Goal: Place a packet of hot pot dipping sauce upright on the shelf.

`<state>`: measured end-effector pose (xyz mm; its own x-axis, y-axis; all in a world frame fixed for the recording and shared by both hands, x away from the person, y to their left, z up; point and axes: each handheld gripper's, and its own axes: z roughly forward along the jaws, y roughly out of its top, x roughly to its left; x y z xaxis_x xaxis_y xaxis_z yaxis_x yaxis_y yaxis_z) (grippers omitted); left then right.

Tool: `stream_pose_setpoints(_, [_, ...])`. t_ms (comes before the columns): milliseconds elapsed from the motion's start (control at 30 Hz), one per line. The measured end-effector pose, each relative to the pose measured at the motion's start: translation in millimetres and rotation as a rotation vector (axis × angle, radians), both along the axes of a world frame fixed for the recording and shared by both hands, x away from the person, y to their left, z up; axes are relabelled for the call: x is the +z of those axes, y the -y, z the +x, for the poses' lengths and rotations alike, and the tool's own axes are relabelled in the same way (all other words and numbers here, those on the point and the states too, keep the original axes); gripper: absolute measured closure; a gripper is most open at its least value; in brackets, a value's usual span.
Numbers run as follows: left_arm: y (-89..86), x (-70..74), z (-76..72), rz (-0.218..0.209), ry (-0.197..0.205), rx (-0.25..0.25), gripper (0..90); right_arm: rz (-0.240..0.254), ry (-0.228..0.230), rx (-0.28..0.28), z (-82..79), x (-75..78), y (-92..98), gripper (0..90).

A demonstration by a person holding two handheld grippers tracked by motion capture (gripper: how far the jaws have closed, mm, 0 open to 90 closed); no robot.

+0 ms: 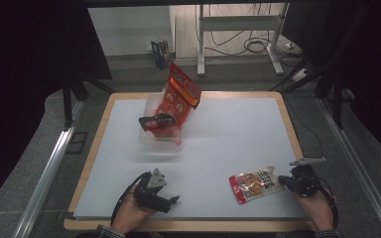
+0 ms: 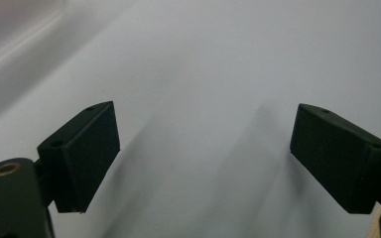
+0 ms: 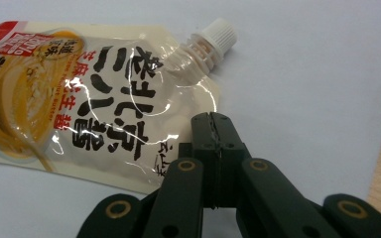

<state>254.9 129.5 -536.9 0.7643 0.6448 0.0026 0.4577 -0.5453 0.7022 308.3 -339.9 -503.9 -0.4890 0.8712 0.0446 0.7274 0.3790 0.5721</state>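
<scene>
pouch (near table edge)

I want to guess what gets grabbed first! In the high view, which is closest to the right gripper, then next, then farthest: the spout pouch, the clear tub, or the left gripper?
1. Spout pouch: just left of the right gripper, at its shut jaws.
2. Left gripper: across the near edge, left side.
3. Clear tub: farthest, toward the table's back left, with a red bag leaning in it.

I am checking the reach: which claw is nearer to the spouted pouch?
Right. The right claw is shut at the spouted pouch, at its edge; the left claw is open and well apart from it across the table.
</scene>
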Motion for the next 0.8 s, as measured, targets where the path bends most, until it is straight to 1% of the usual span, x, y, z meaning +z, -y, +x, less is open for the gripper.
stream_pose_setpoints(33, [0.3,-0.1,0.1,0.000,-0.001,-0.002,11.8,0.001,0.001,0.005,-0.4,0.0,-1.3,88.8])
stream_pose_setpoints(67, [0.6,-0.3,0.2,0.003,-0.001,-0.003,11.8,0.039,-0.020,0.025,-0.4,-0.4,-2.5,88.8])
stream_pose_setpoints(100, [0.8,-0.4,0.2,0.006,-0.001,-0.004,11.8,0.133,-0.060,0.065,0.3,-4.3,-6.1,88.8])
stream_pose_setpoints(133, [1.0,-0.5,0.2,0.008,-0.001,-0.005,11.7,0.120,-0.053,0.070,-0.7,-4.9,-10.8,88.8])
stream_pose_setpoints(167, [1.1,-0.6,0.3,0.008,-0.001,-0.006,11.7,0.057,-0.035,0.081,-2.3,-2.2,-18.5,88.8])
stream_pose_setpoints(200, [1.2,-0.6,0.3,0.008,-0.002,-0.006,11.7,0.018,-0.022,0.094,-3.5,-1.3,-25.4,88.8])
stream_pose_setpoints(233, [1.2,-0.5,0.2,0.008,-0.001,-0.007,11.7,0.003,-0.013,0.106,-4.3,-1.5,-30.1,88.8])
stream_pose_setpoints(267, [1.2,-0.3,0.0,0.007,-0.001,-0.007,11.7,-0.001,-0.009,0.118,-4.6,-1.7,-32.9,88.8])
stream_pose_setpoints(367, [0.9,-0.2,0.2,0.007,0.000,-0.006,11.7,0.023,-0.016,0.126,-4.2,-2.7,-34.1,88.9])
stream_pose_setpoints(400, [1.0,-0.2,0.3,0.007,-0.001,-0.006,11.7,0.039,-0.020,0.127,-4.3,-3.3,-34.9,88.9])
stream_pose_setpoints(500, [1.9,-0.6,0.5,0.010,-0.001,-0.009,11.7,0.045,-0.017,0.145,-4.4,-4.4,-40.2,88.9])
stream_pose_setpoints(600, [3.2,-0.8,0.5,0.013,-0.001,-0.012,11.7,0.032,-0.007,0.167,-4.5,-4.9,-48.2,88.9])
stream_pose_setpoints(667, [3.3,-0.8,0.4,0.014,-0.001,-0.012,11.7,0.045,-0.010,0.182,-3.8,-5.8,-53.1,88.9])
stream_pose_setpoints(733, [3.0,-0.8,0.6,0.016,-0.001,-0.013,11.7,0.075,-0.021,0.201,-2.8,-7.4,-57.9,88.9])
stream_pose_setpoints(800, [2.6,-0.8,0.7,0.016,0.000,-0.011,11.7,0.067,-0.021,0.218,-2.4,-7.7,-64.7,88.9])
